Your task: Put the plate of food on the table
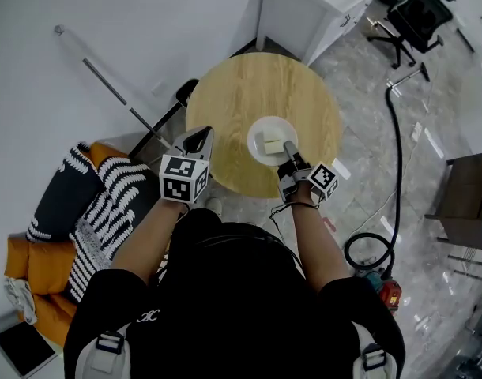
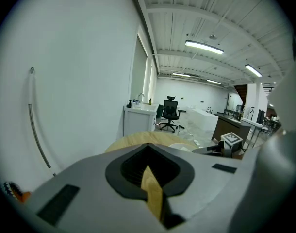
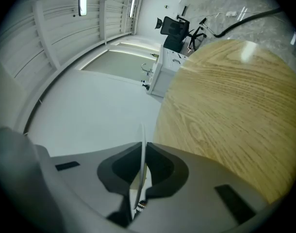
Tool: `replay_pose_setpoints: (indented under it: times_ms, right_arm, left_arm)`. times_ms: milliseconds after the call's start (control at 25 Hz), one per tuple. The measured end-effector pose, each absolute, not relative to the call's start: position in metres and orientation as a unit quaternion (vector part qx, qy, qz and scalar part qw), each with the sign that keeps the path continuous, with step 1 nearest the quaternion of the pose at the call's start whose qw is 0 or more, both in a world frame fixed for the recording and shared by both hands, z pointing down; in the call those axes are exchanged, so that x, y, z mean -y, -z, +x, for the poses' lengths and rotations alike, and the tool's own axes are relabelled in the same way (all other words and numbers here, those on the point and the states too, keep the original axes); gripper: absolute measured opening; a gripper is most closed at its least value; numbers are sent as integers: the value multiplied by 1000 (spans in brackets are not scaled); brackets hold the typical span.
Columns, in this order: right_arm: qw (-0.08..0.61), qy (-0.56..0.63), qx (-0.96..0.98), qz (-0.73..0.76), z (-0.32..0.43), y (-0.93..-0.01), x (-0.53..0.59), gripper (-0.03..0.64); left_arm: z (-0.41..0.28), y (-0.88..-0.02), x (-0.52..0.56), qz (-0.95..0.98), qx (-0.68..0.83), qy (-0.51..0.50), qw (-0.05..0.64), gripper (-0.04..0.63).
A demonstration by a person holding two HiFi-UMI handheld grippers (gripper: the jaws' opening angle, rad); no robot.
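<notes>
A white plate carrying a pale yellow block of food rests on the near part of the round wooden table. My right gripper is shut on the plate's near-right rim. In the right gripper view the thin white plate edge stands pinched between the jaws of that gripper, with the table beyond. My left gripper hovers at the table's near-left edge, shut and holding nothing. In its own view the left gripper shows only a sliver of tabletop between its jaws.
A white cabinet stands behind the table, with a black office chair farther right. A black hose curls across the tiled floor on the right. Striped cushions lie at the left, and a metal rod runs along the wall.
</notes>
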State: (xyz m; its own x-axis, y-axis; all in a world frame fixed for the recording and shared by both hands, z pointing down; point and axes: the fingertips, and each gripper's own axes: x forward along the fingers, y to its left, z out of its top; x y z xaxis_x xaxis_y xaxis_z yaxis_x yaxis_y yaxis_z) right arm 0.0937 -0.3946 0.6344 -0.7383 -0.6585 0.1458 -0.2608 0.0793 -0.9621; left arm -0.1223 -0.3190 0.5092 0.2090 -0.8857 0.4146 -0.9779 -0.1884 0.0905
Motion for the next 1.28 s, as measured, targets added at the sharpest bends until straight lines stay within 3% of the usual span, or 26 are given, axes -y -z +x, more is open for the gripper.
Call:
replay_pose_setpoints:
  times_ms: [680, 1280]
  right_arm:
    - [105, 618, -691, -361, 63, -697, 427, 26]
    - [30, 613, -681, -400, 38, -722, 431, 28]
  left_arm:
    - [-145, -510, 335, 768, 605, -156, 140, 5]
    - [-172, -526, 338, 749, 625, -144, 165, 5]
